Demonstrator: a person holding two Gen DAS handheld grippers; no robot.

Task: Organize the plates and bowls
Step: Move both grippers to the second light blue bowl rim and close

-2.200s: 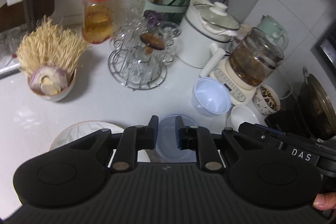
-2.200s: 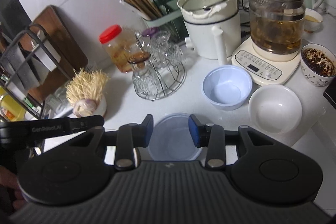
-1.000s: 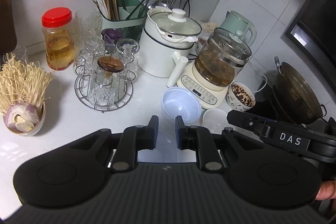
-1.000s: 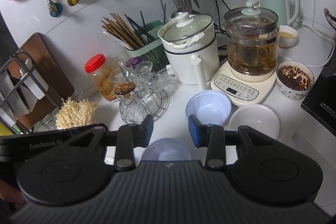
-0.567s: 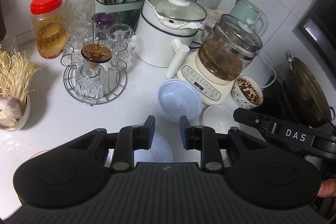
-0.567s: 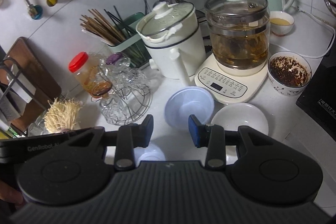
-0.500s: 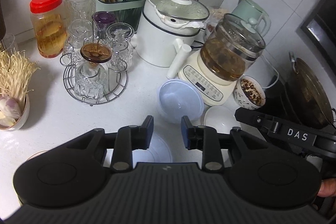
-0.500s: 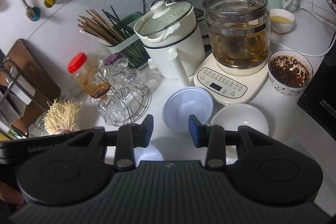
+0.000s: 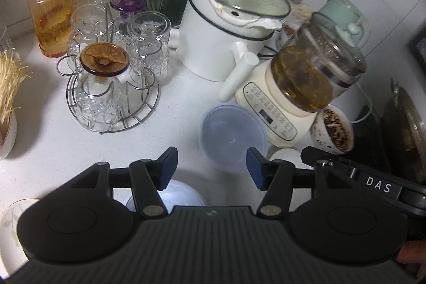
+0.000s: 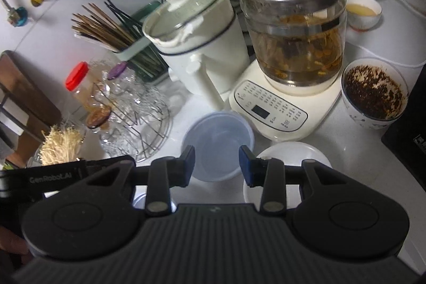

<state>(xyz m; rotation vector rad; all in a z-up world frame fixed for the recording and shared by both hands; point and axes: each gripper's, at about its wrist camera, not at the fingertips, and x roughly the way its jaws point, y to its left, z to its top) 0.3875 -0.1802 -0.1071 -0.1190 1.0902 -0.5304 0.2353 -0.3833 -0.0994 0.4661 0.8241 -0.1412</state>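
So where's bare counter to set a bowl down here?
Bare counter lies in front of the glass rack, left of the blue bowl. Crowded: blue bowl, white bowl and tea kettle base pack together on the right.

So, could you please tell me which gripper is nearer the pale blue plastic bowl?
Right gripper: the pale blue plastic bowl sits between its fingers. Left gripper is short of it.

Both wrist views set close above the counter (image 9: 53,145), angled down and toward the back wall. Left view from the left, with the glass rack (image 9: 111,87) near. Right view from further right, nearer the kettle (image 10: 293,39). Shared: blue bowl (image 9: 233,137) (image 10: 218,144), white pot (image 9: 226,33) (image 10: 197,44), kettle (image 9: 314,71), red-lid jar (image 9: 52,9) (image 10: 80,85).
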